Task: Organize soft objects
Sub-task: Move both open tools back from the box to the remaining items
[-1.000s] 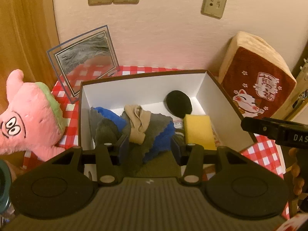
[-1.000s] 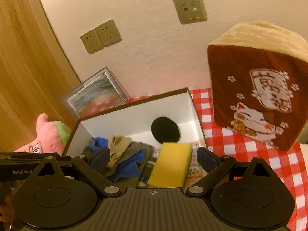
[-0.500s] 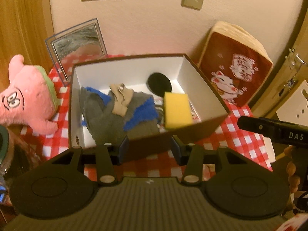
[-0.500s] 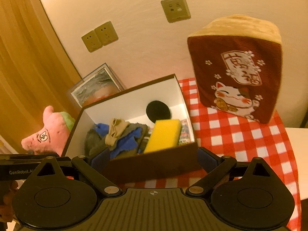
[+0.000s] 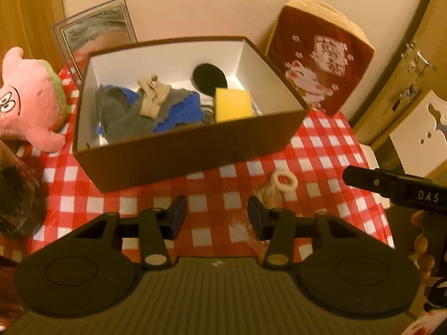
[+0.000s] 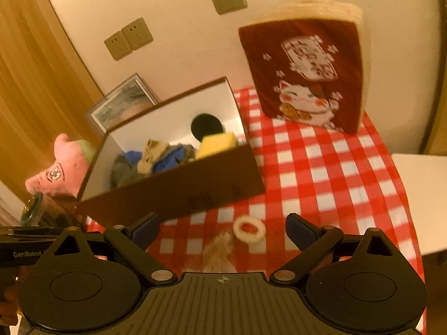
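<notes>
Both grippers are hovering empty before the box [image 5: 190,145]: the left gripper [image 5: 216,213] with fingers partly spread, the right gripper [image 6: 223,227] spread wider. A cream ring [image 6: 249,229], apparently with a tufted tail, is lying on the checked cloth [image 6: 321,167] near the box's front wall. Next move: lowering one gripper over it and pinching.

Left gripper [image 5: 217,214]: matte black body, ribbed grey-olive central plate with small white mark, two round black discs either side, triangular cut-outs in linkage arms, brass-toned pivot screws. Fingers [image 5: 178,212] tipped with dark blue pads.

Right gripper [image 6: 223,230]: same build; crosshair mark on ribbed plate, silver pivot screws, dark blue pads. Side bar lettered "DAS" in left view; left unit's bar lettered "GenRobot" in right view.
</notes>
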Demonstrator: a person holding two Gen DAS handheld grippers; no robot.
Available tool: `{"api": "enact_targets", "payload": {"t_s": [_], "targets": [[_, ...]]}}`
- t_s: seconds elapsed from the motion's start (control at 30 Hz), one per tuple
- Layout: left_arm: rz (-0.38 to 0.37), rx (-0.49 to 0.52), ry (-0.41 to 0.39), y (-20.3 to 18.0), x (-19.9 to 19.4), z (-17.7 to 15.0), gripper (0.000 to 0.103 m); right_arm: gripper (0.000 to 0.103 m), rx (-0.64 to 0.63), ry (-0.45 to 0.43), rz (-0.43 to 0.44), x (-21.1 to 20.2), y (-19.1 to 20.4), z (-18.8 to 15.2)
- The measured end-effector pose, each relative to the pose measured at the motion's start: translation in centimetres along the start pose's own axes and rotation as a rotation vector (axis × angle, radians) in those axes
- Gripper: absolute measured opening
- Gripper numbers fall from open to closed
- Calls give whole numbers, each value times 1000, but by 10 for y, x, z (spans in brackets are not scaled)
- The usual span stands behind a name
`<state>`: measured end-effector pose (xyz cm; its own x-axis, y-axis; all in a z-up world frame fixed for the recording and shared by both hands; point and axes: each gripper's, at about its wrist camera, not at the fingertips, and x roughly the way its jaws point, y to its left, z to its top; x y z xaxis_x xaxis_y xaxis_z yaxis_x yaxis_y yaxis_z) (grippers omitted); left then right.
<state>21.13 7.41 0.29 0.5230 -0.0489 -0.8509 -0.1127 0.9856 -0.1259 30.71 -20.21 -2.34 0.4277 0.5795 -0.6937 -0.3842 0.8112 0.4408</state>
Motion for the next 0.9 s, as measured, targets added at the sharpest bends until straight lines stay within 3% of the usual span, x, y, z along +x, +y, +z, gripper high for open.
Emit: {"api": "enact_targets", "payload": {"t_s": [0.53,0.9], "targets": [[-1,31,50,-31,5,-39,45,96,62,55,-58,-24,-33,-45],[-62,36,145,-50,29,-62,45,96,56,108,-97,-19,-49,-67]]}}
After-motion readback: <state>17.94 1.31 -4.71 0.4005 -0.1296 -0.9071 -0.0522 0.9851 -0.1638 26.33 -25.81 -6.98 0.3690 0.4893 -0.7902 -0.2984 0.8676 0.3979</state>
